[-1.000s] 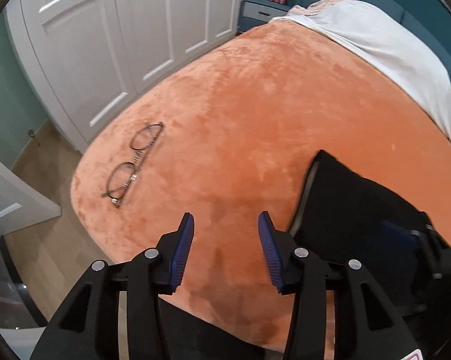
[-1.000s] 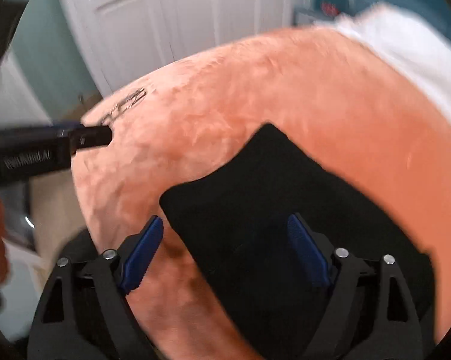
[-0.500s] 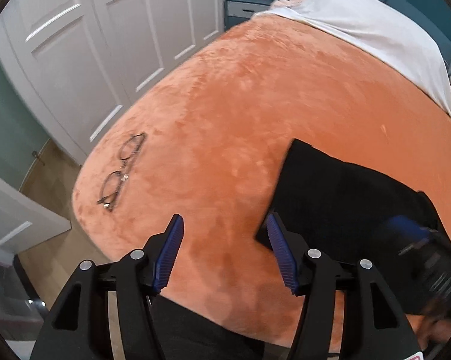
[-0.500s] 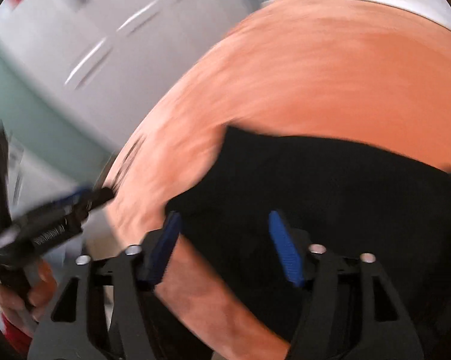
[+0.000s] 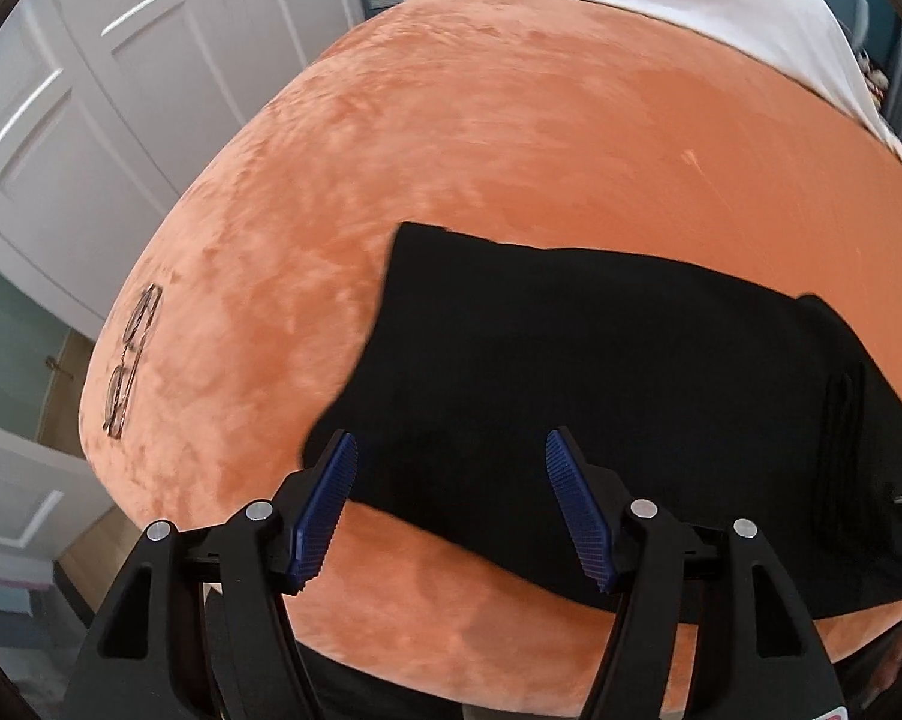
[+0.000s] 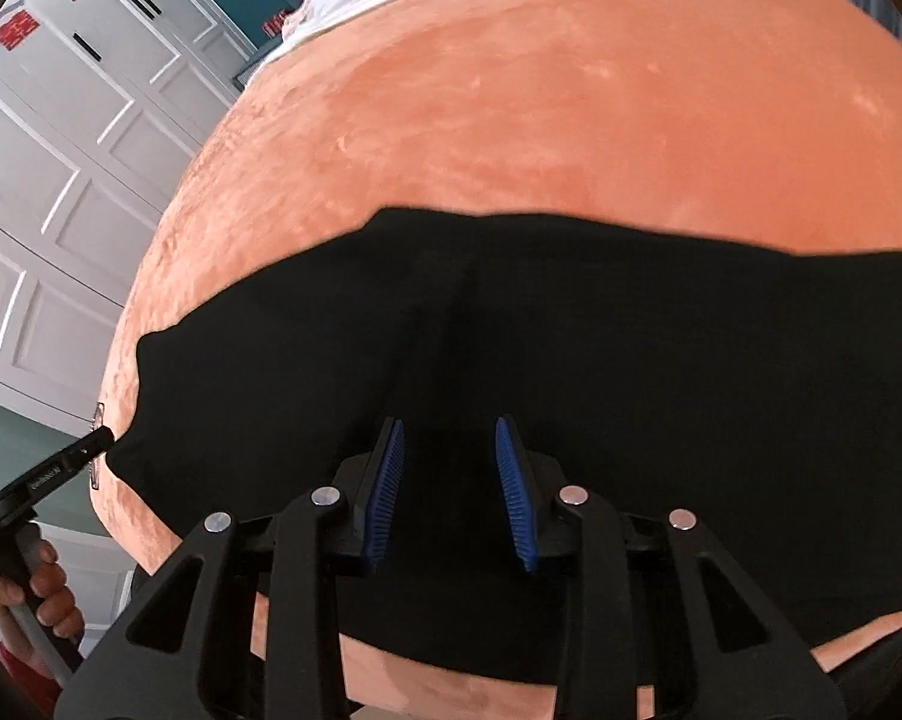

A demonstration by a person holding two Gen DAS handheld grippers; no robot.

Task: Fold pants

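Though illegible, white lettering (image 6: 46, 474) on left gripper (image 6: 100, 439)

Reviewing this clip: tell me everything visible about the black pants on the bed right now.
The black pants lie flat across the orange plush blanket near the bed's front edge, as a wide, roughly rectangular dark slab, apparently already folded. The fabric looks matte and smooth, with a faint vertical crease in the right wrist view and gathered ridges at the right end in the left wrist view. Both grippers hang over them with jaws apart; neither pinches the cloth. Whether the pads touch it cannot be told.
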